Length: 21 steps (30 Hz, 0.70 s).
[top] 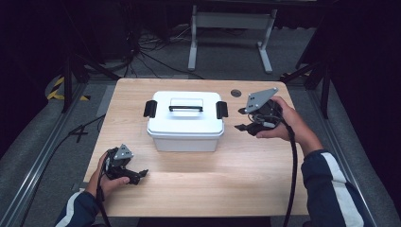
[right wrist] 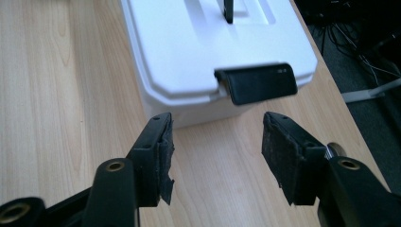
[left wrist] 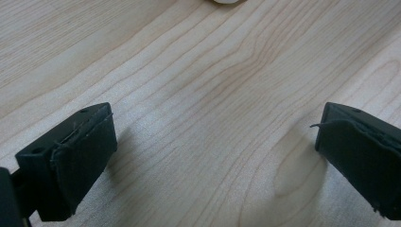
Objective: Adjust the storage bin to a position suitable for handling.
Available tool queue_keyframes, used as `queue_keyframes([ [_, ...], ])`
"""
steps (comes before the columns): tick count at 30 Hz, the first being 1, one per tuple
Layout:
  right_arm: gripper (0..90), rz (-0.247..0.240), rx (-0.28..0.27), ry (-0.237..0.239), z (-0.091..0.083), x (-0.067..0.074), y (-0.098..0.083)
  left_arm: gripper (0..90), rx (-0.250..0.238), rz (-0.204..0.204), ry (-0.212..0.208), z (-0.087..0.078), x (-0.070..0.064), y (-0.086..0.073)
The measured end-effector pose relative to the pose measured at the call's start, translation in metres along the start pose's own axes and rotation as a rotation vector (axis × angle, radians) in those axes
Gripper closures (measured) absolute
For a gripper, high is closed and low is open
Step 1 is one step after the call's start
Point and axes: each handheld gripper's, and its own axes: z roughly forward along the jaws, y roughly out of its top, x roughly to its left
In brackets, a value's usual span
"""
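A white plastic box (top: pixel 185 120) with a lid, a black handle (top: pixel 186 108) and a black latch on each end stands in the middle of the wooden table (top: pixel 236 170). My right gripper (top: pixel 242 119) hovers just right of the box, open, its jaws pointing at the right-hand latch (top: pixel 221 109) with nothing between them. In the right gripper view that latch (right wrist: pixel 257 82) lies a little beyond the fingertips (right wrist: pixel 158 142). My left gripper (top: pixel 141 175) rests open near the table's front left corner, over bare wood (left wrist: pixel 208 118), with nothing between its pads (left wrist: pixel 85 151).
A round dark grommet (top: pixel 236 92) sits in the tabletop behind the right gripper. Beyond the table's far edge are a grey frame stand (top: pixel 231 28) and loose cables on the floor. Metal rails run along both sides of the table.
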Motion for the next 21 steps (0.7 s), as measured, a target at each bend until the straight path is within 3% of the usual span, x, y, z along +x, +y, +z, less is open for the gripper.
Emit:
queue_keyframes([
  [11, 48.5, -0.082, 0.057, 0.028, 0.019, -0.005, 0.041, 0.2, 0.000, 0.001, -0.003, 0.000, 0.000, 0.000],
  [21, 48.9, -0.138, 0.082, 0.048, 0.036, -0.015, 0.071, 0.3, -0.009, -0.027, 0.019, 0.001, -0.003, -0.001],
])
